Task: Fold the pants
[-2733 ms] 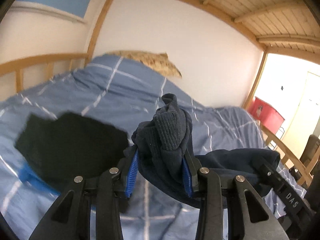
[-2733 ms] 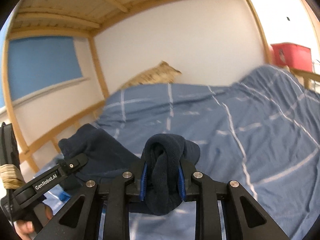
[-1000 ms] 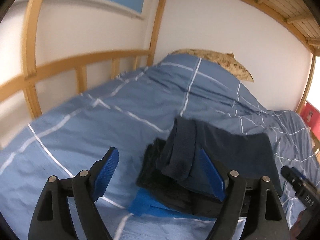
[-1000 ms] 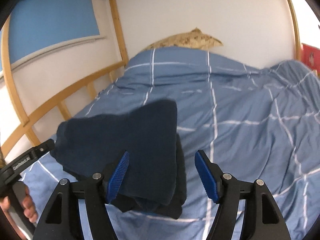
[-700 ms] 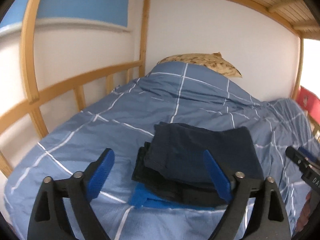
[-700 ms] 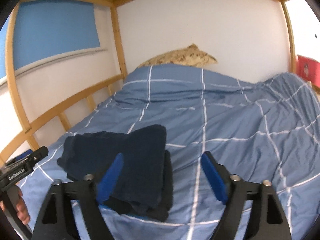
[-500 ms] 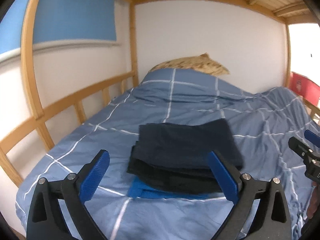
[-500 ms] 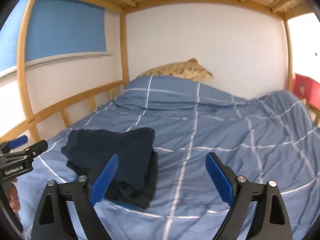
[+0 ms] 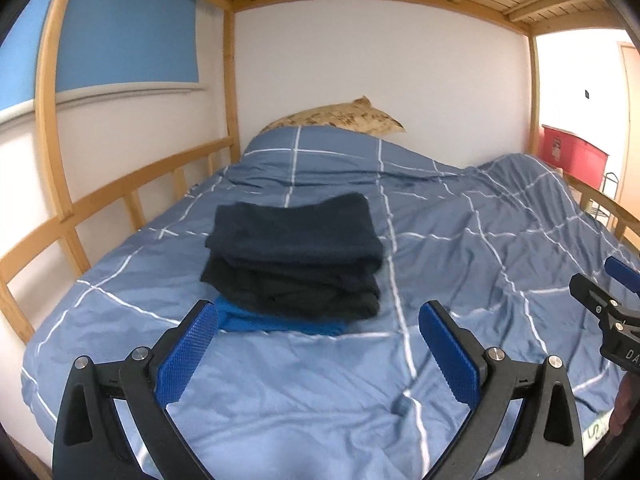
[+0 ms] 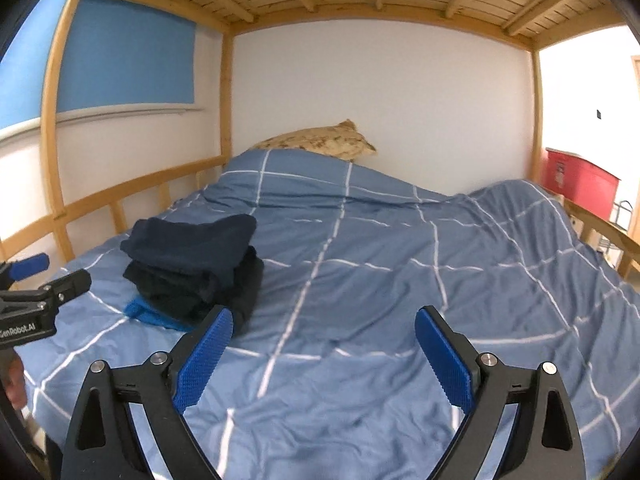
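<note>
The folded navy pants point(image 9: 294, 230) point(image 10: 192, 240) lie on top of a small stack, over a black garment point(image 9: 292, 292) and a bright blue one point(image 9: 276, 324), on the blue checked duvet point(image 9: 460, 264). My left gripper point(image 9: 318, 314) is open and empty, drawn back in front of the stack. My right gripper point(image 10: 322, 318) is open too, with nothing between its fingers, to the right of the stack. Each gripper shows at the edge of the other's view: the left gripper point(image 10: 28, 280) and the right gripper point(image 9: 600, 292).
A patterned pillow point(image 9: 336, 120) lies at the head of the bed against the white wall. A wooden rail point(image 9: 120, 196) runs along the left side, and slats are overhead. A red bin point(image 9: 572, 156) stands beyond the bed's right rail point(image 9: 612, 208).
Both grippers let go of the navy pants, which now lie flat on the stack. Both opened wide and drew back from the stack, which looks smaller and farther now.
</note>
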Available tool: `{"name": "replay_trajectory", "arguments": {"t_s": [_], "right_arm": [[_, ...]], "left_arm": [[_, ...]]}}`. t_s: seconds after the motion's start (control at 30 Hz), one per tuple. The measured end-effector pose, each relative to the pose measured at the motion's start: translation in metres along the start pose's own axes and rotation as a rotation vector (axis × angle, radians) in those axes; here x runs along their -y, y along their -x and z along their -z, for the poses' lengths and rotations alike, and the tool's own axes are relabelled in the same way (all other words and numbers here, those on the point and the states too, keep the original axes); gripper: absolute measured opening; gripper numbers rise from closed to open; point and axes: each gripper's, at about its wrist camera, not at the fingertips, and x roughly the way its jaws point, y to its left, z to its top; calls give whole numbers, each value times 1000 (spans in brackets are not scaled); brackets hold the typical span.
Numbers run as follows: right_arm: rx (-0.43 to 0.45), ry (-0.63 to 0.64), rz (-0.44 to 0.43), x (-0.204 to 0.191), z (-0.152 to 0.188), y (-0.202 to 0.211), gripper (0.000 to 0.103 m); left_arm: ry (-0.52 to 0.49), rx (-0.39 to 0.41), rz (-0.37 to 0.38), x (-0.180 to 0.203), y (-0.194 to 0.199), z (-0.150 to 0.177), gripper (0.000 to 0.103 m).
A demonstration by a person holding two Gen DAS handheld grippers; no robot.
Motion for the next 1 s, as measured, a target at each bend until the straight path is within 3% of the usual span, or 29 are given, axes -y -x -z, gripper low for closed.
{"name": "replay_trajectory", "arguments": {"t_s": [0.13,0.47,1.0], "right_arm": [[-28,-16,-5,11,16,15,93],[-78,-60,-7,27,45,32,93],[-46,-69,-13,30,43,50,93]], "left_arm": [[-10,0,-25,16,10,12,102],[-40,-28,12,38,29,30,102],[-29,-21,37,48,42,31,102]]}}
